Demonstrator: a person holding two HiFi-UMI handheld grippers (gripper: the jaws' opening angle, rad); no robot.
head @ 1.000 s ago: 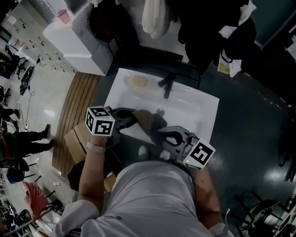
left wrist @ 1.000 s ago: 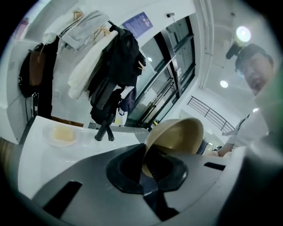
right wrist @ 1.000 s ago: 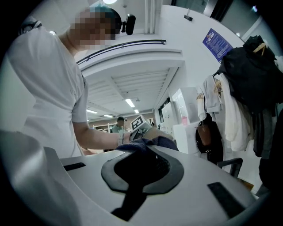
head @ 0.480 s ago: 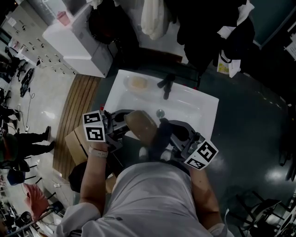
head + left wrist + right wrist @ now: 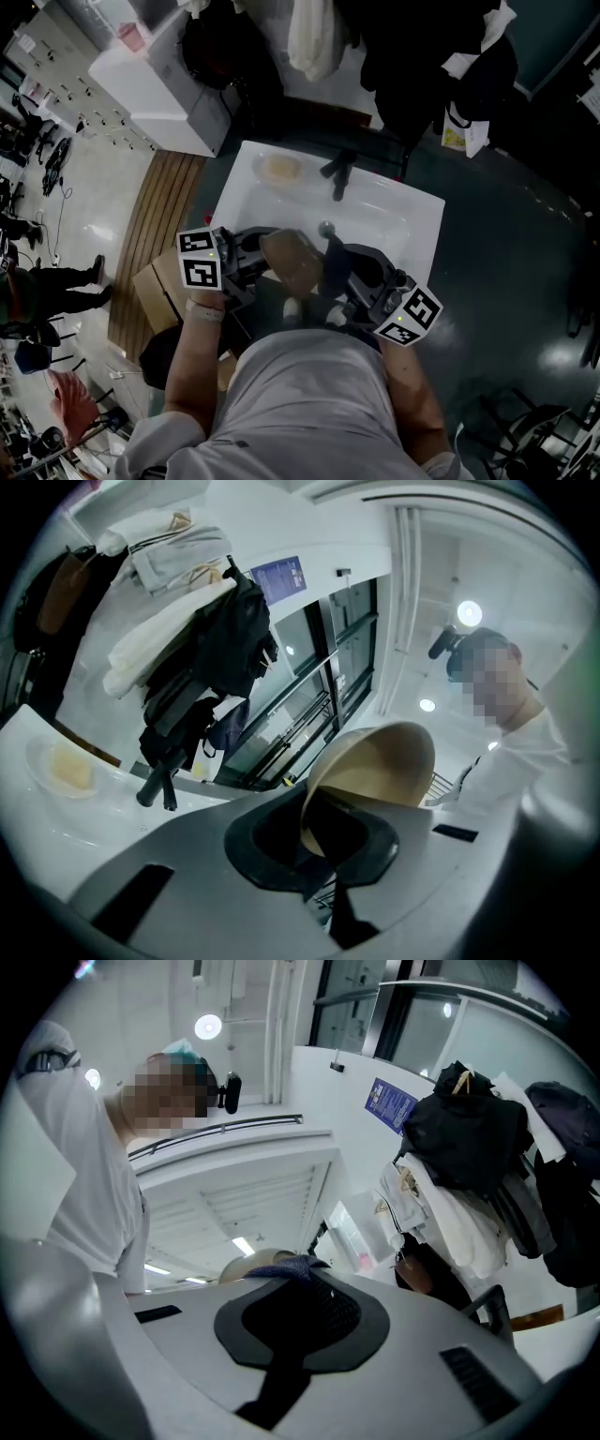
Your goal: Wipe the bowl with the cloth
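My left gripper [image 5: 323, 841] has its fingers [image 5: 178, 874] closed on the rim of the tan, round, smooth-walled bowl [image 5: 375, 766]. The bowl juts out tilted past the tips, lifted over the white ceramic sink [image 5: 412, 220]. My right gripper [image 5: 291, 1321] has its fingers [image 5: 422, 1344] pinched shut on a bunch of dark blue woven cloth [image 5: 286, 1265], with a tuft poking out beyond the tips.

What matters for the wipe is that the bowl lies directly ahead of my right fingers, on their left-gripper side. In the right gripper view its pale curve shows just behind the tuft. In the head view the cloth sits against the side of the bowl away from my left fingers. I cannot tell whether it meets the inner or the outer wall. I judge the right hand does the rubbing and the left only steadies. A rim grip that thin could twist if I press hard.
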